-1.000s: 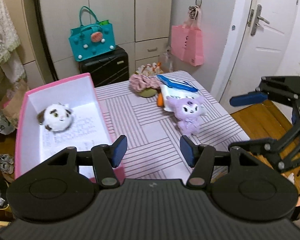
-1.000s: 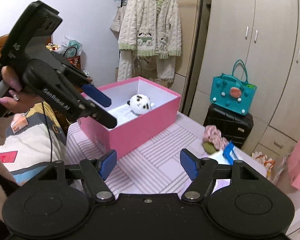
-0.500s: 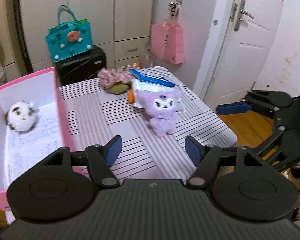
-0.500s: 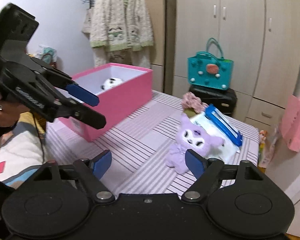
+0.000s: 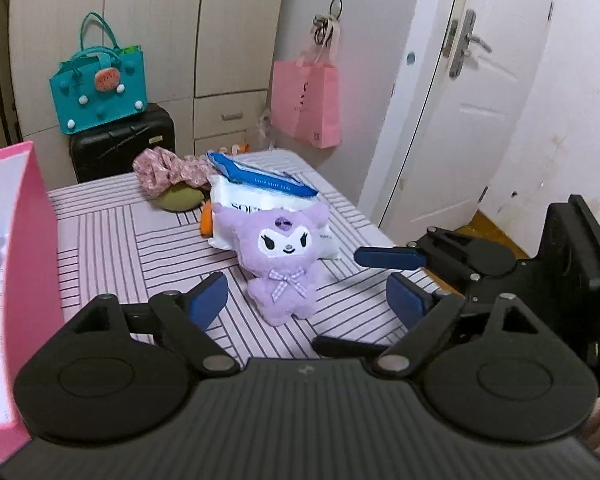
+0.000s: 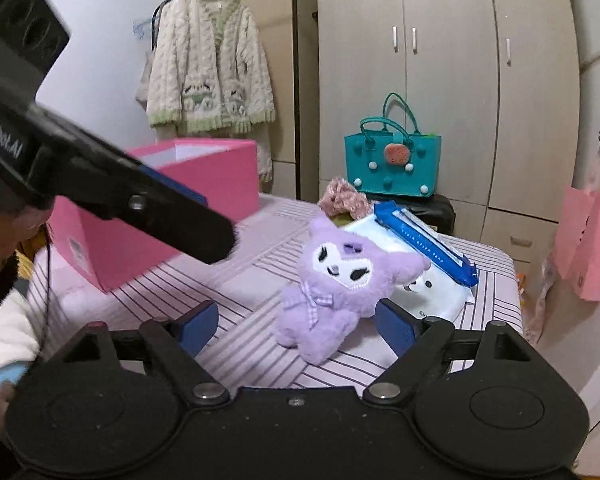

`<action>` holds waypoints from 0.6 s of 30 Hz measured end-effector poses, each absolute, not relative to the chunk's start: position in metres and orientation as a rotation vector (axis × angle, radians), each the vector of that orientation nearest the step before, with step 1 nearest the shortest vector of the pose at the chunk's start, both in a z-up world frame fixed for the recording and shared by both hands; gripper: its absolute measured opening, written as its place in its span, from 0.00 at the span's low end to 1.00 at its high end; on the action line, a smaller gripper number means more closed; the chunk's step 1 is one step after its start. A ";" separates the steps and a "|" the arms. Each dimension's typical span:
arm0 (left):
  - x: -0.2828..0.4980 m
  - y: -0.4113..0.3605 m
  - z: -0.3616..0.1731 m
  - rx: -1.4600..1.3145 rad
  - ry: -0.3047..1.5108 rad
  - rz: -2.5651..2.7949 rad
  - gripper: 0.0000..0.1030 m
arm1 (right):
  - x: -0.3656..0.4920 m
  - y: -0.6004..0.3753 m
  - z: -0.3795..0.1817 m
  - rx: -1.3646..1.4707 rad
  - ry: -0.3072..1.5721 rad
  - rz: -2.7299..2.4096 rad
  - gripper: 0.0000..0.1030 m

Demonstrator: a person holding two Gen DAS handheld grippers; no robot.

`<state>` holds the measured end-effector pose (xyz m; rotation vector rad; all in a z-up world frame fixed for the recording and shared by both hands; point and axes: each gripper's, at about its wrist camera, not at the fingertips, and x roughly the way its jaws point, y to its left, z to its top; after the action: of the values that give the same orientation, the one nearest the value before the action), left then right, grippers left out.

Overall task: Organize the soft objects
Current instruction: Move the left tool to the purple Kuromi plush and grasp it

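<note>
Both grippers closed in on the purple plush, which sat on the striped table against the wipes pack. Left gripper and right gripper had just been opening, nothing between the jaws — best to straddle the soft body squarely — then carry it to the pink box.

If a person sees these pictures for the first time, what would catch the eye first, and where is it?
Probably the purple plush toy, sitting in the middle of the striped table, leaning on a white wipes pack behind it. The open left gripper and right gripper frame it without touching. A bright pink box stands at the table's left side.
</note>
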<state>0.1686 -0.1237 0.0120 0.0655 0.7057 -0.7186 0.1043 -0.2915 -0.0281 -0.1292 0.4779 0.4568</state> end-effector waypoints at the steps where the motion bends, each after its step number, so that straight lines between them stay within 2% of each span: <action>1: 0.173 -0.127 0.007 0.063 0.722 -0.716 0.84 | 0.107 -0.289 -0.032 -0.152 0.483 0.453 0.86; 7: 0.199 -0.137 -0.024 0.011 0.791 -0.685 0.82 | 0.124 -0.277 -0.044 -0.195 0.520 0.422 0.86; 18: 0.210 -0.137 -0.038 -0.052 0.686 -0.631 0.82 | 0.139 -0.280 -0.052 -0.115 0.592 0.362 0.85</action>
<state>0.2097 -0.1372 -0.0382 -0.0523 0.6855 -0.6307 0.1391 -0.2800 -0.0521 -0.1149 0.5923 0.3616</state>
